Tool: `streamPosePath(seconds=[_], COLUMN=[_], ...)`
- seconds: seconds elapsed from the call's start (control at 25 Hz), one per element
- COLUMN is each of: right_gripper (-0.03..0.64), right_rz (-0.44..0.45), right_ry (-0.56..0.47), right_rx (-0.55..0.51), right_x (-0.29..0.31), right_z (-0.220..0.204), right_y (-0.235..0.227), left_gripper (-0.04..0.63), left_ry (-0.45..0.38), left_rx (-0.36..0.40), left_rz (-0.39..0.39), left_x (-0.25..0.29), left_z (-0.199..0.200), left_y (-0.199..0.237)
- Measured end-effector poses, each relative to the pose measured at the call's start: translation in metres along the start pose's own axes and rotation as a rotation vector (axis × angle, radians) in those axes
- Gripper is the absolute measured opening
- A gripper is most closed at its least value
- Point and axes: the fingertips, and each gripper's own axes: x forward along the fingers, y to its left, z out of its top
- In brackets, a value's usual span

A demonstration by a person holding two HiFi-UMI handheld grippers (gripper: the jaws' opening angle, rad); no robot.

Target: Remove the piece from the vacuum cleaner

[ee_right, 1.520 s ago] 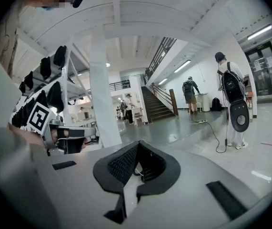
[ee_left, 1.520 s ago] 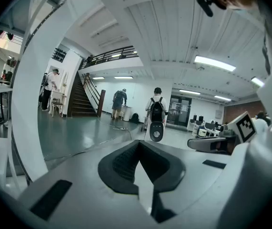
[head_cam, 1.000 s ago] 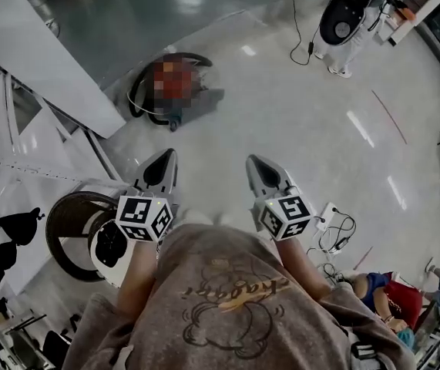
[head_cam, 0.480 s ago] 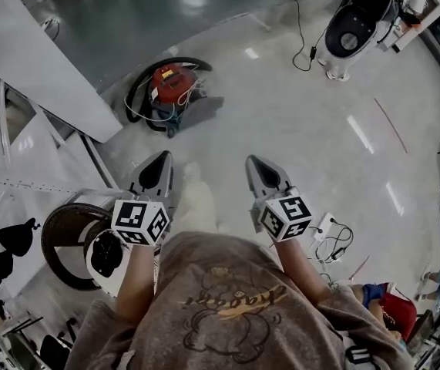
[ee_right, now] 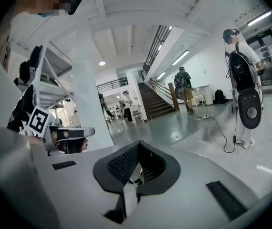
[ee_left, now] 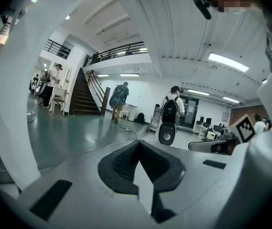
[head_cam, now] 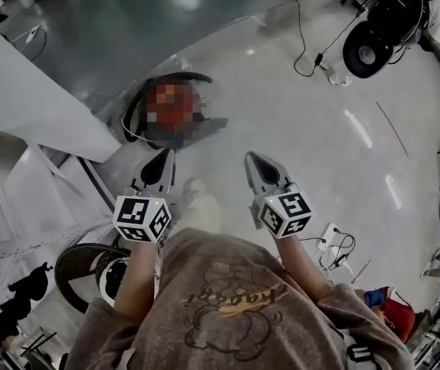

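The red vacuum cleaner [head_cam: 175,108] lies on the pale floor ahead, its body partly under a mosaic patch, with a black hose [head_cam: 136,102] looped round its left side. Which piece comes off it I cannot make out. My left gripper [head_cam: 165,155] and right gripper [head_cam: 251,159] are held side by side in front of the person's chest, pointing toward the cleaner and well short of it. Both are shut with nothing in them. In the left gripper view the left gripper [ee_left: 138,143] has its black pads together, and the right gripper [ee_right: 137,145] looks the same in its own view.
A white slanted structure [head_cam: 35,122] and racks stand at the left. A person with a round black backpack device [head_cam: 374,45] stands at the far right, a cable [head_cam: 304,33] trailing on the floor. A power strip with cords [head_cam: 330,233] lies at the right. A brown ring [head_cam: 81,264] sits at the lower left.
The person has stepped forward, so the vacuum cleaner sits lower and nearer in the head view. Both grippers stayed shut and side by side.
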Motion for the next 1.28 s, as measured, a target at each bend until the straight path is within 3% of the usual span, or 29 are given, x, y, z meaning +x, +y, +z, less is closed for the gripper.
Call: streamPosePath(seconds=[0.36, 0.68, 1.28], right_gripper=[0.000, -0.002, 0.019], right_rz=[-0.023, -0.031, 0.117], right_ry=[-0.011, -0.002, -0.015], right_rx=[0.004, 0.008, 0.002], right_x=[0.098, 0.132, 0.165], right_z=[0.042, 0.053, 0.073], right_y=[-0.014, -0.031, -0.047], left_gripper=[0.002, 0.002, 0.015], left_ry=[0.012, 0.007, 0.001], left_rx=[0.003, 0.005, -0.036], left_rz=[-0.060, -0.054, 0.015], left_x=[0.078, 0.112, 0.136], left_z=[0.043, 0.056, 0.061], left_y=[0.061, 0.085, 0.085])
